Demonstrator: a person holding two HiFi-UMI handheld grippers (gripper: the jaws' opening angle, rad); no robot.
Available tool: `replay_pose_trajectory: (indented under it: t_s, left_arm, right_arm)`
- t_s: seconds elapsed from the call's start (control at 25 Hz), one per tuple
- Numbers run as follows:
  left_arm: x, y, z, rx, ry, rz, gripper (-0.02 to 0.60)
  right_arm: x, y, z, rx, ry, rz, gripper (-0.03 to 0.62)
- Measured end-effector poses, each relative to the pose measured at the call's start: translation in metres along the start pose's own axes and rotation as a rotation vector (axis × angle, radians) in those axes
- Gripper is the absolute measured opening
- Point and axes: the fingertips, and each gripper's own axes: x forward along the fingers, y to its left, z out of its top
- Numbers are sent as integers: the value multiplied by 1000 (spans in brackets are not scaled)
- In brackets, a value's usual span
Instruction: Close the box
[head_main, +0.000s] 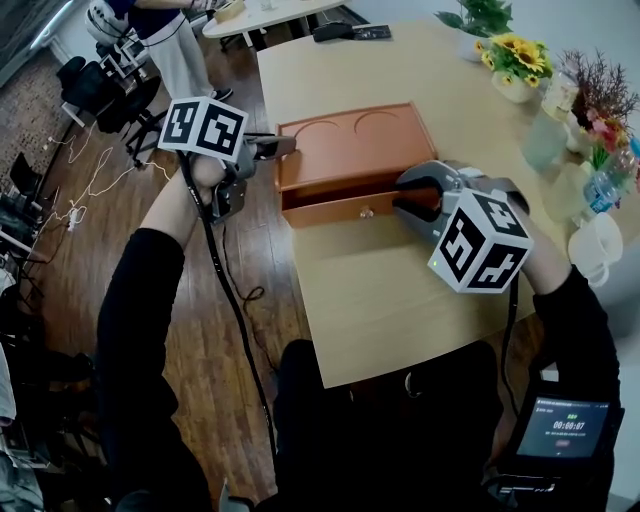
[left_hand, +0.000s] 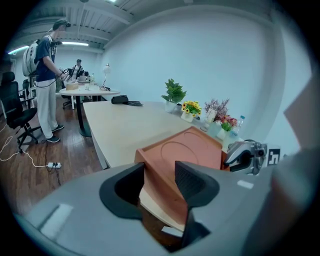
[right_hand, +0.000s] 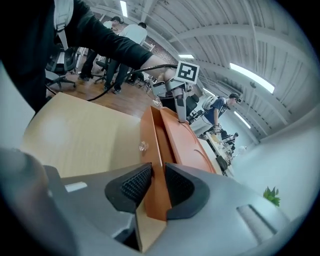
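Note:
An orange-brown wooden box (head_main: 350, 145) lies on the light wooden table (head_main: 380, 290), its drawer (head_main: 345, 209) pulled out a little towards me. At the box's left end my left gripper (head_main: 268, 165) is shut on that end; the left gripper view shows the box (left_hand: 180, 152) filling the gap between the jaws of this gripper (left_hand: 157, 185). My right gripper (head_main: 420, 192) is at the drawer's right end. In the right gripper view this gripper (right_hand: 157, 182) has its pads pressed on the thin drawer front (right_hand: 150, 145), near the small knob (right_hand: 143, 146).
Flower pots (head_main: 520, 60), vases, bottles and a white mug (head_main: 595, 245) crowd the table's right edge. Black items (head_main: 350, 32) lie at its far end. A person (left_hand: 47, 75) stands by another table at the far left, near office chairs (head_main: 100, 95) and floor cables.

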Motion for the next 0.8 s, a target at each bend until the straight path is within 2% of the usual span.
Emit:
replay_pose_trajectory:
  t_s: [0.24, 0.32, 0.36, 0.4, 0.44, 0.56, 0.68, 0.8]
  left_arm:
    - [-1, -1, 2, -11, -20, -9, 178]
    - [-1, 0, 1, -12, -27, -9, 178]
    - [-1, 2, 1, -11, -29, -9, 178]
    - [0, 2, 0, -9, -31, -10, 178]
    - [0, 3, 0, -7, -32, -12, 178]
    - [0, 3, 5, 1, -35, -16, 179]
    - [-1, 3, 10, 11, -38, -17, 179]
    - [5, 0, -5, -3, -20, -34, 181]
  right_arm:
    - [-18, -16, -1, 38, -18, -183, 104]
    - [-28, -19, 0, 92, -45, -220, 111]
    - [-32, -18, 2, 134, -66, -225, 112]
    - [-34, -15, 6, 174, -86, -219, 80]
    - [-35, -10, 9, 205, -97, -202, 0]
    - [-18, 6, 12, 196, -31, -145, 0]
    - [1, 6, 4, 117, 68, -179, 0]
    - [9, 15, -3, 136, 86, -172, 0]
